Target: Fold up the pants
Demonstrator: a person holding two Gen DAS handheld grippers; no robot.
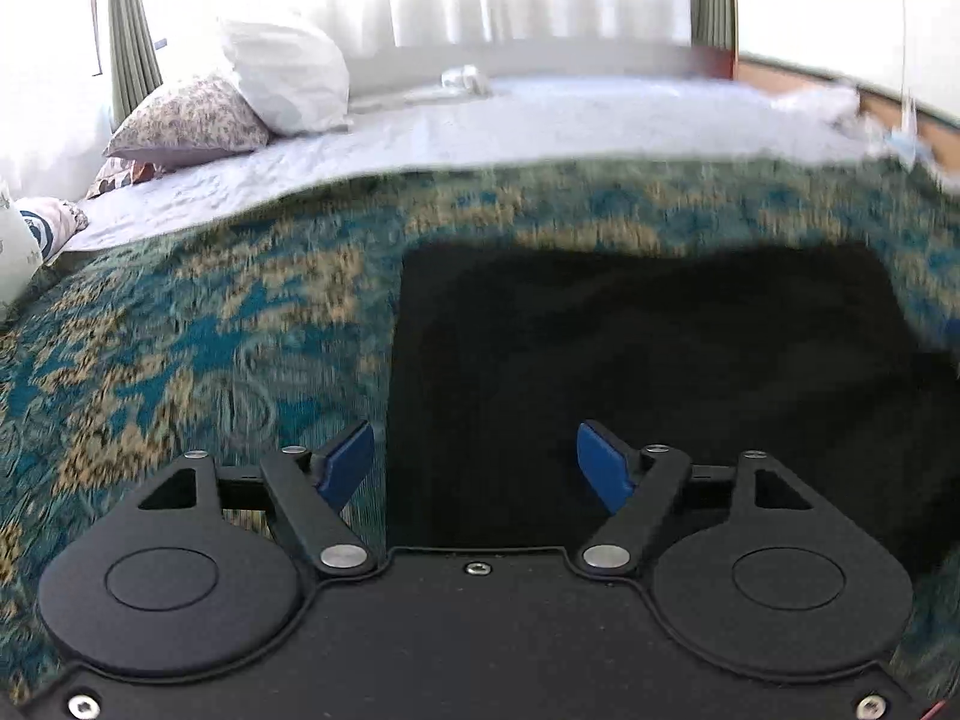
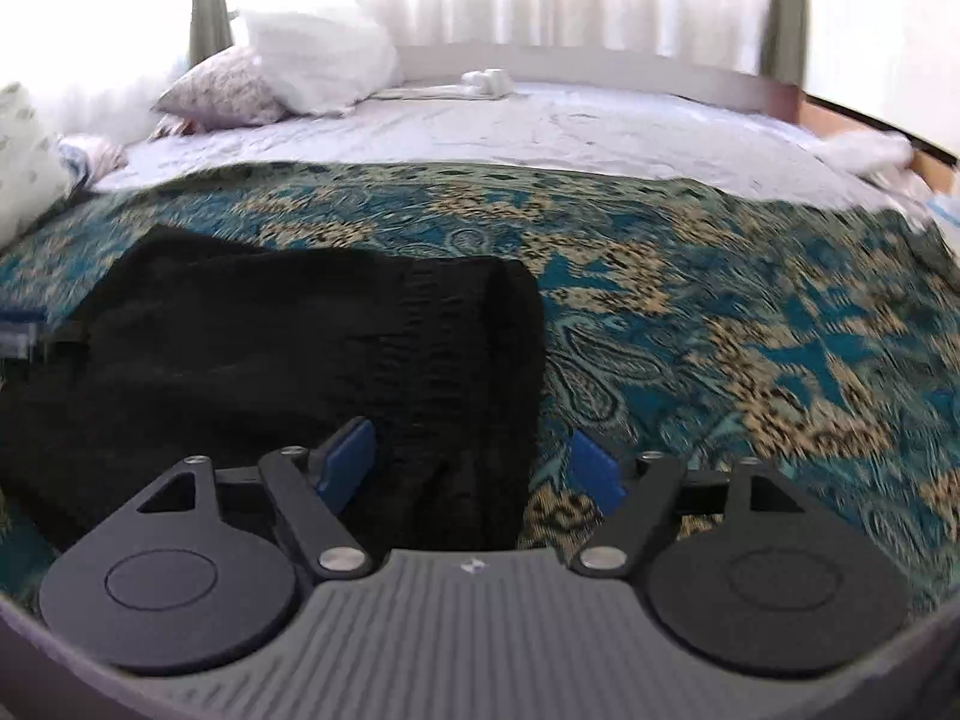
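Note:
The black pants (image 1: 648, 372) lie folded into a compact rectangle on a teal and gold patterned bedspread (image 1: 180, 348). My left gripper (image 1: 477, 468) is open and empty, just above the near left edge of the pants. In the right wrist view the pants (image 2: 288, 348) lie at the left and centre. My right gripper (image 2: 474, 468) is open and empty, over the near right edge of the pants, with its left blue pad (image 2: 345, 468) above the cloth and its right pad (image 2: 594, 471) above the bedspread (image 2: 750, 330).
The bedspread covers the near half of a bed with a white sheet (image 2: 540, 126) beyond. Pillows (image 1: 240, 96) are piled at the far left. A small white object (image 2: 486, 81) lies by the far bed edge. Bright curtains (image 2: 570, 6) hang behind.

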